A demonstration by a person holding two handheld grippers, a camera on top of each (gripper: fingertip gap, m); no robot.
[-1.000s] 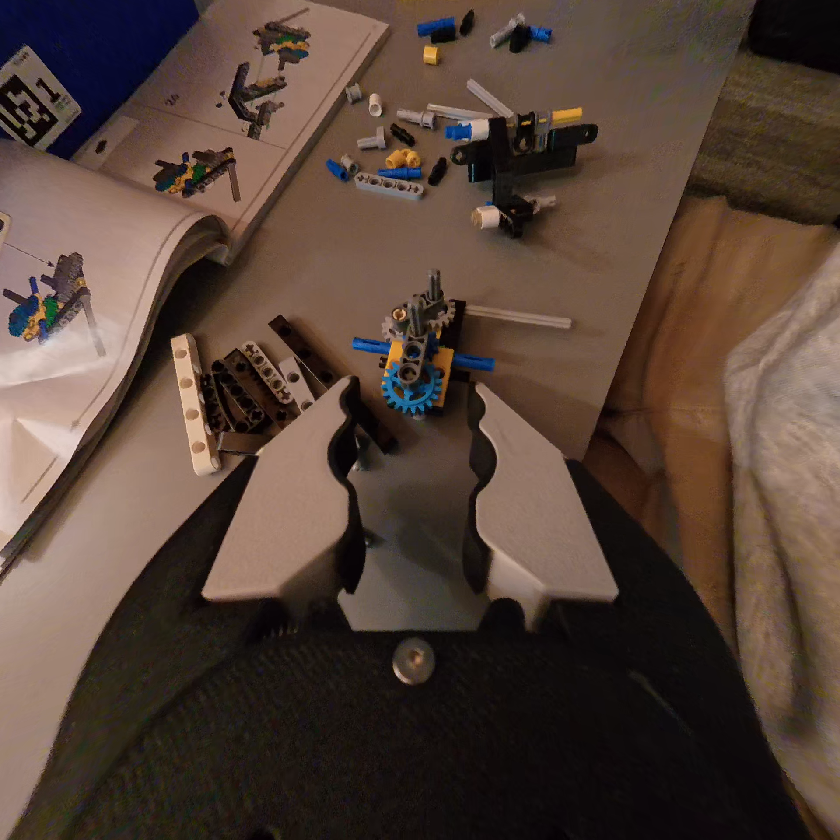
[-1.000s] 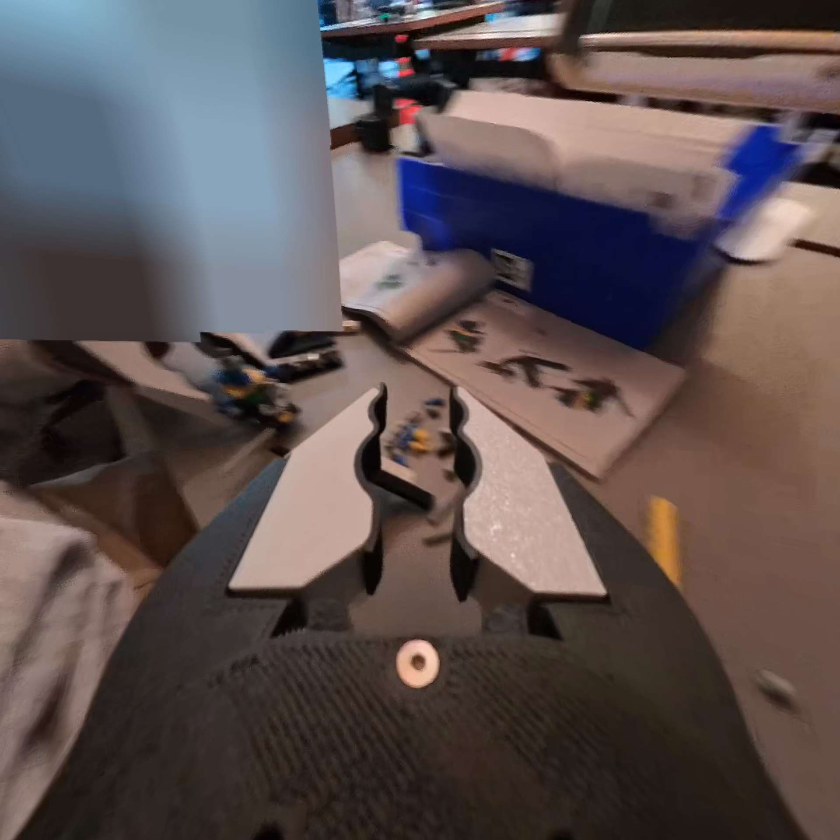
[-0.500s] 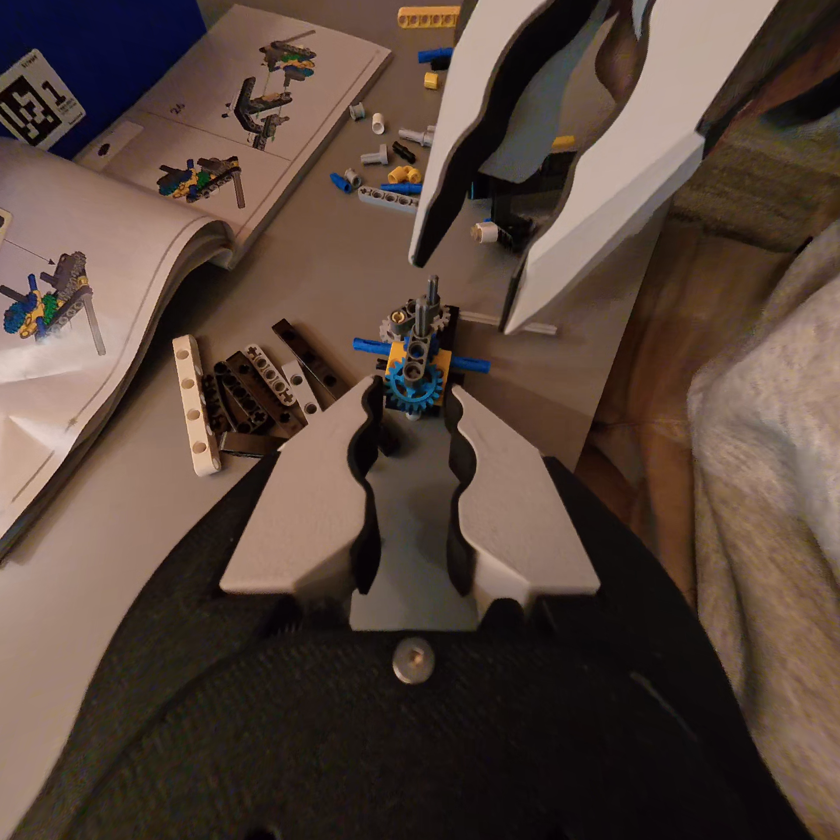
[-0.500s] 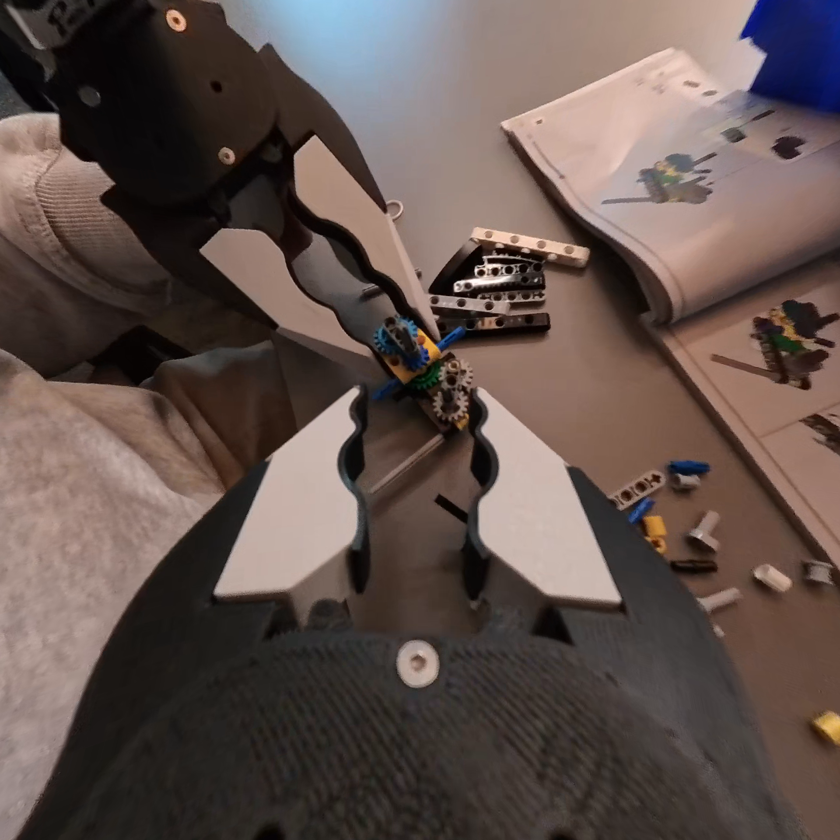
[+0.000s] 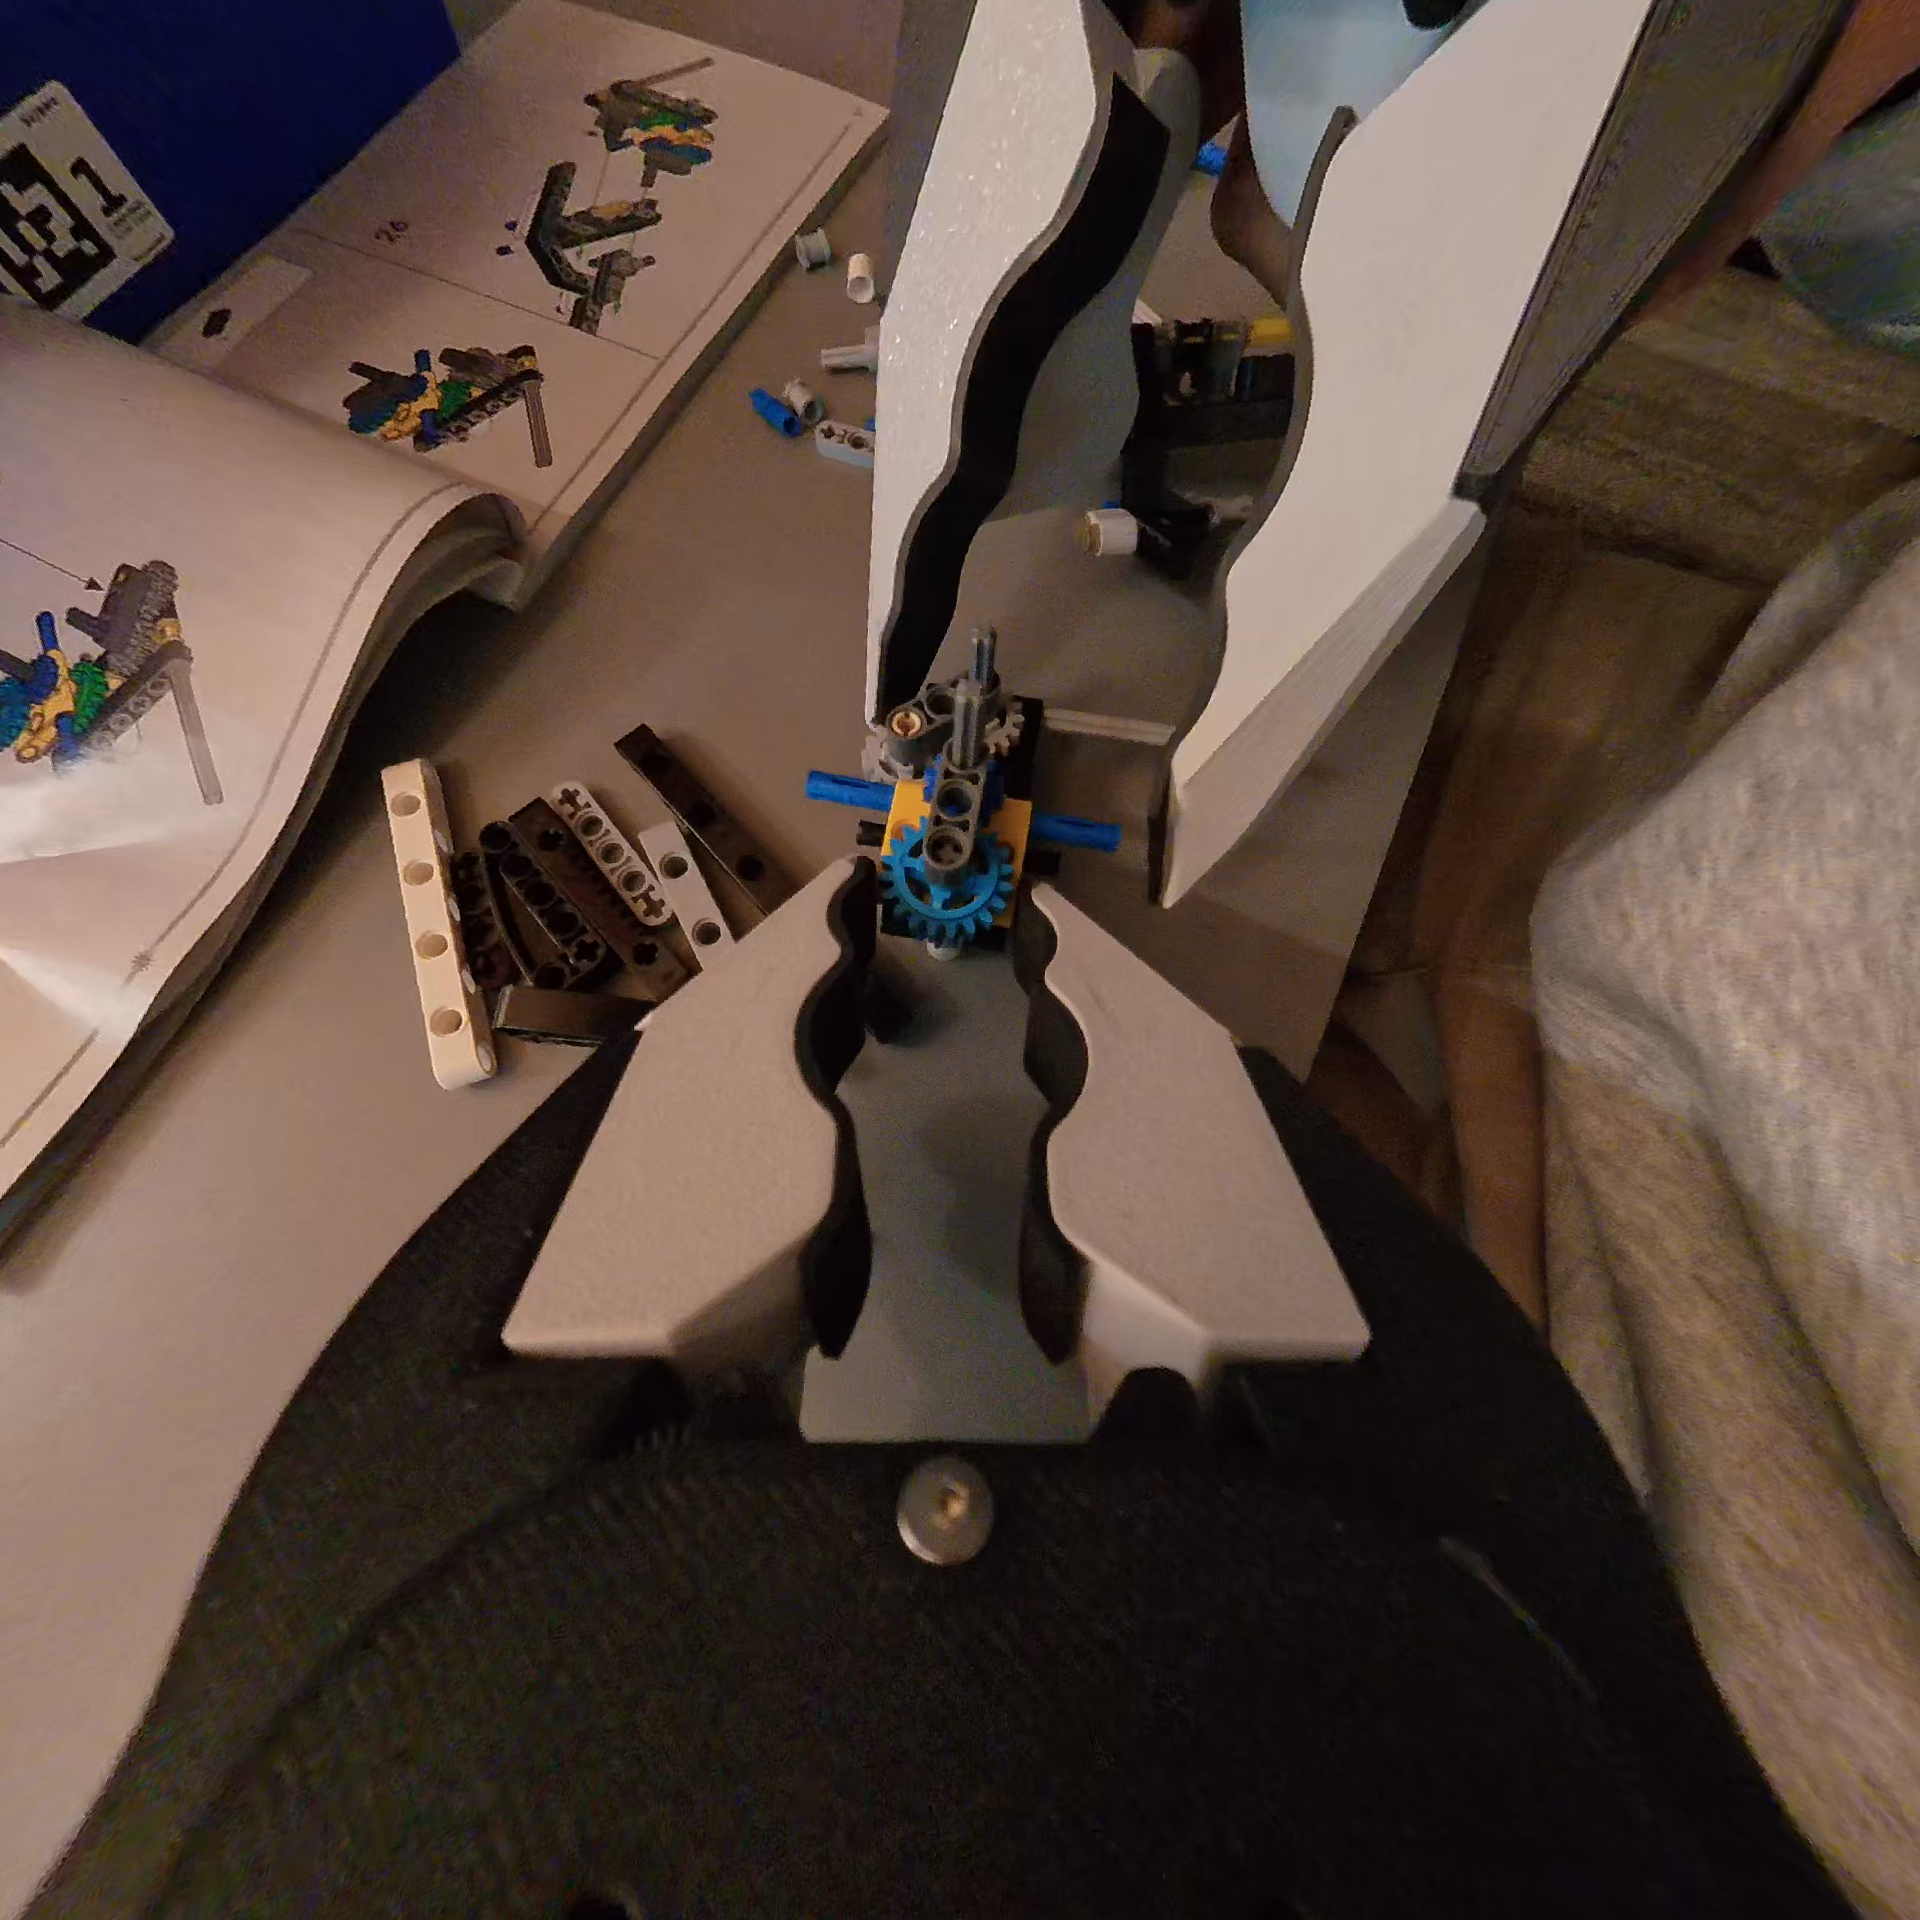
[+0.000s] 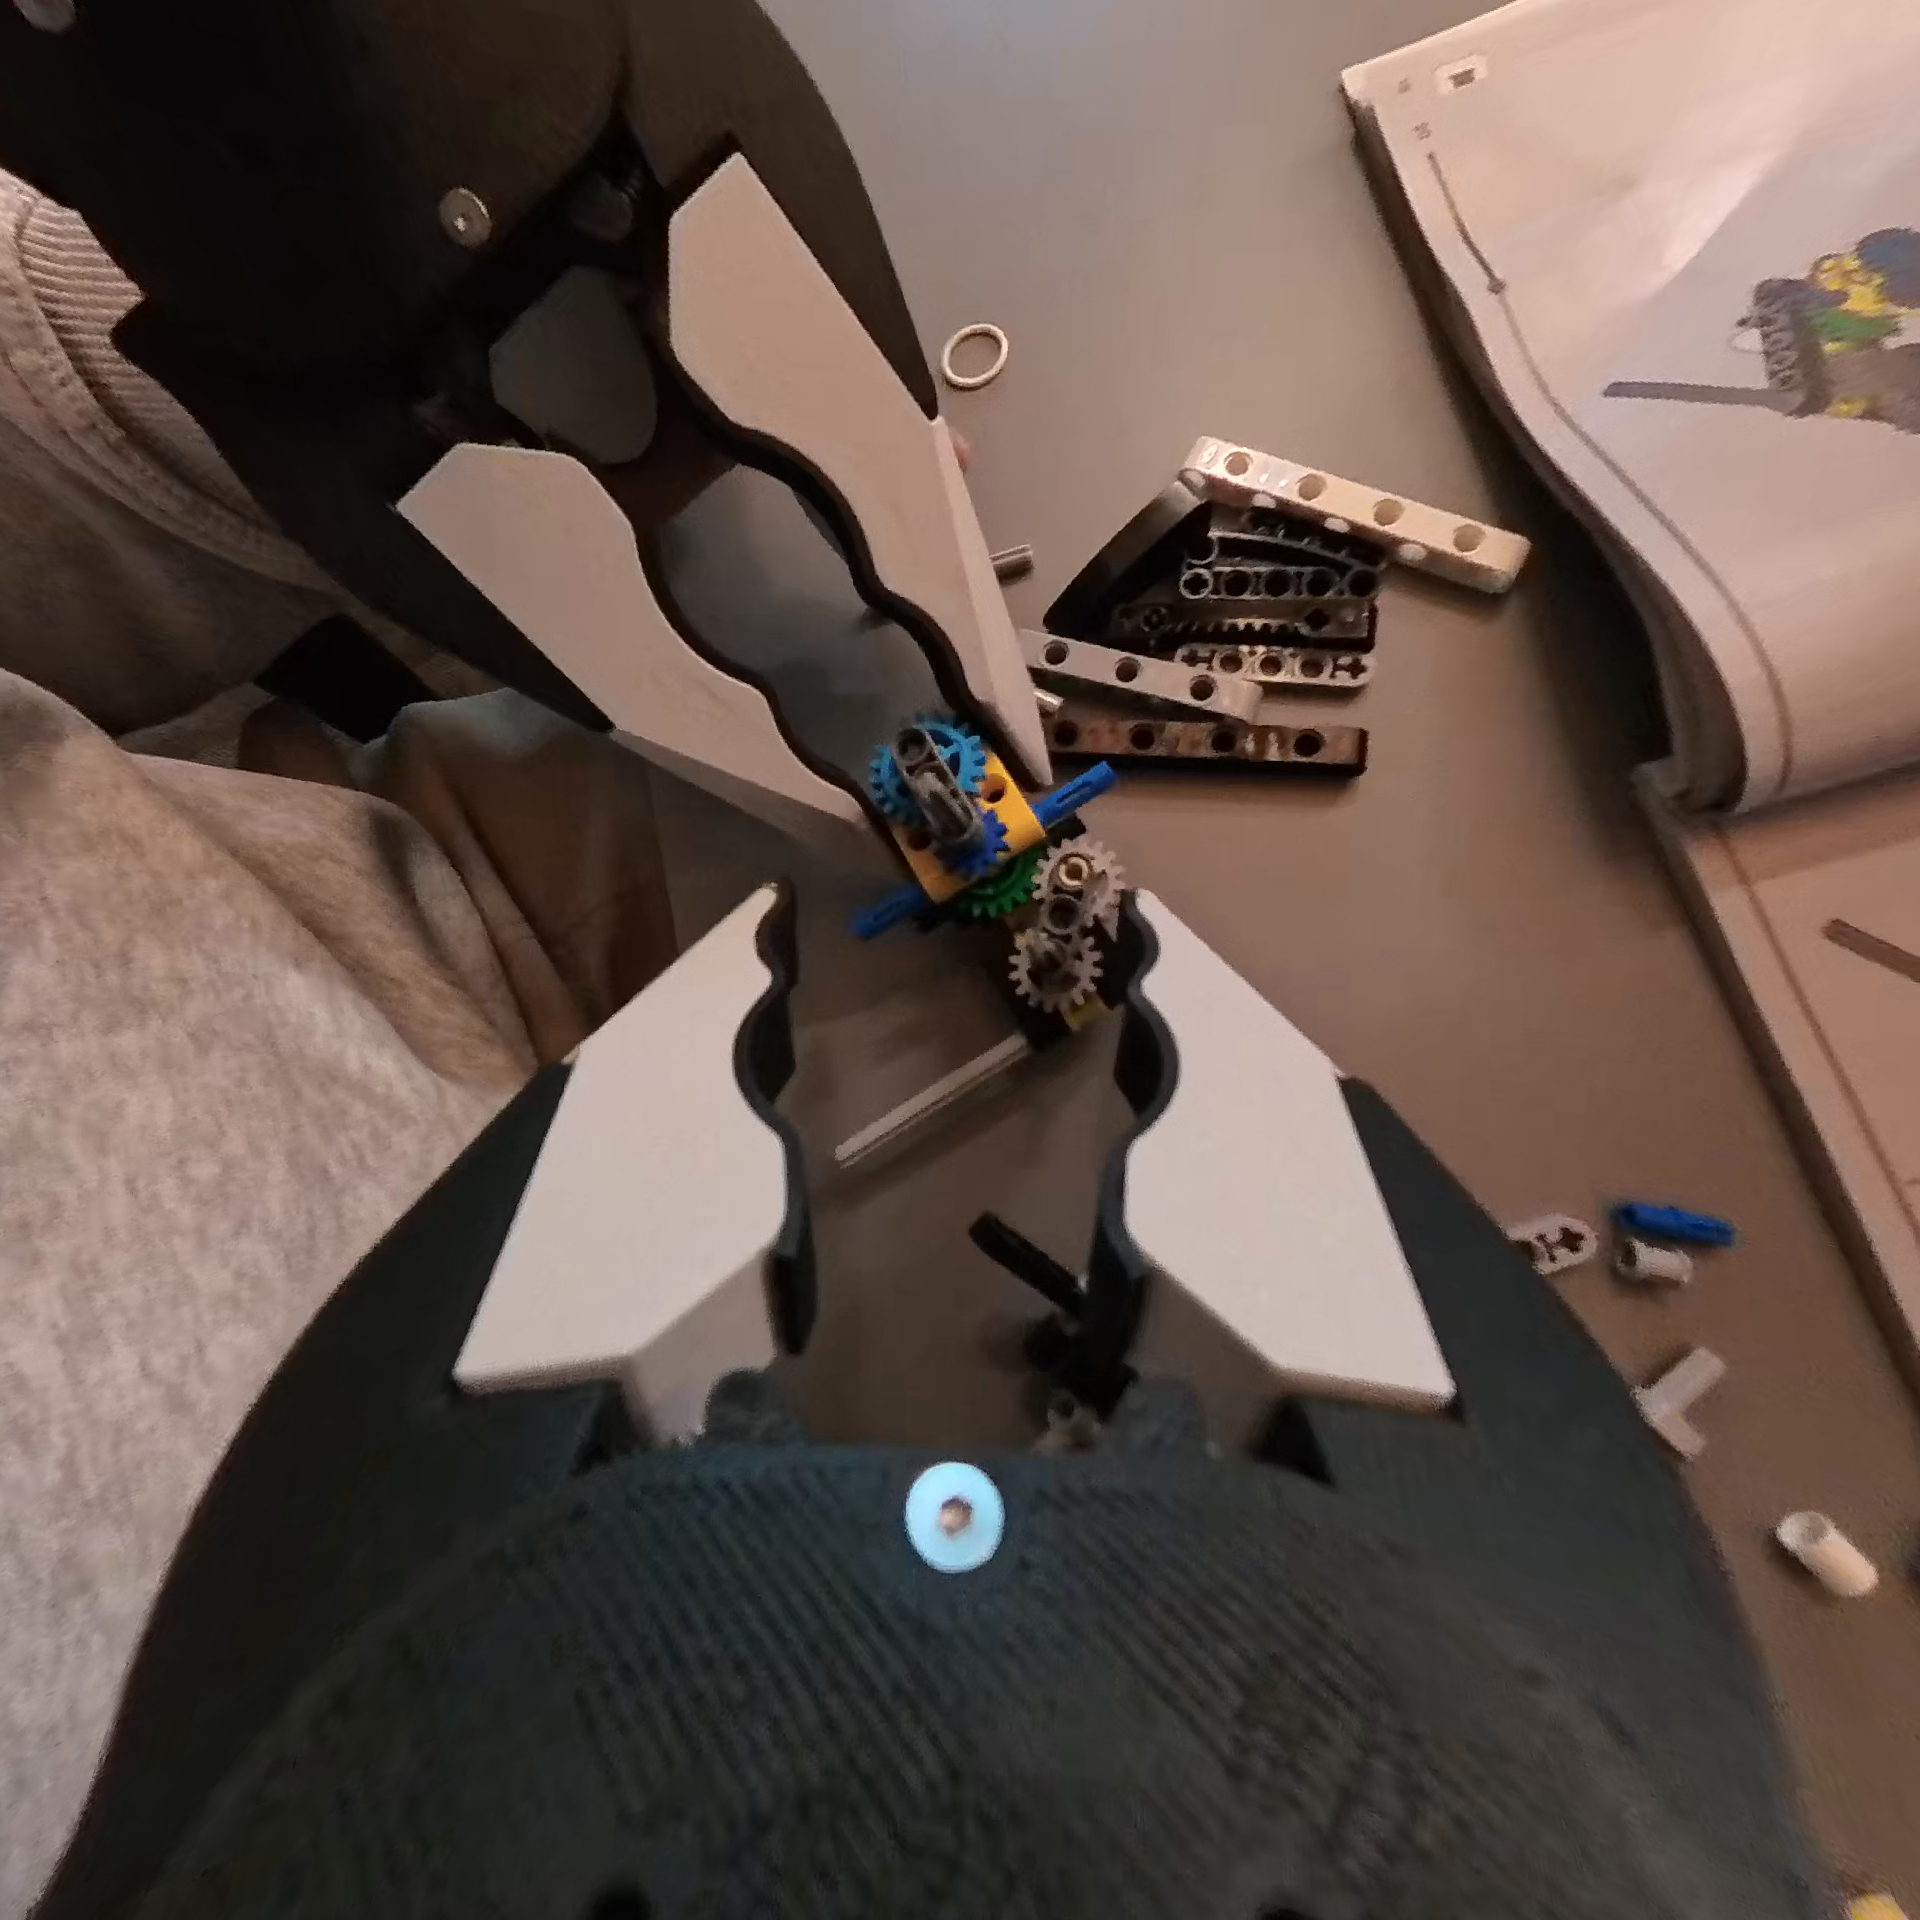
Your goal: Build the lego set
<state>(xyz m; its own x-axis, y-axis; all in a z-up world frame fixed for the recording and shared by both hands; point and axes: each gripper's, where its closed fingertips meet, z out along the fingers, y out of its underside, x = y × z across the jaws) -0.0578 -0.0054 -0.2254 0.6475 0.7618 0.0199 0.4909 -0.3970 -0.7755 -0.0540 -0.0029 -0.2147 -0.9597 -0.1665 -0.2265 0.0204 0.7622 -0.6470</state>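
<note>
Lego gear assembly (image 5: 951,831) sits on the desk (image 5: 260,1195) between both tools, only partly built. Left tool (image 5: 943,894) is narrowly parted around its blue-gear end, gripping nothing that I can tell; right tool (image 6: 956,914) gapes wide at the other end. Beyond lie a beam pile (image 5: 561,894), loose pins (image 5: 821,343) and open instructions (image 5: 312,520), so plenty's left.

You have a grey table (image 5: 644,634) under everything, a blue box (image 5: 208,94) with a black-and-white marker tag (image 5: 62,208) at its far left, and grey fleece fabric (image 5: 1745,1039) along the right edge
</note>
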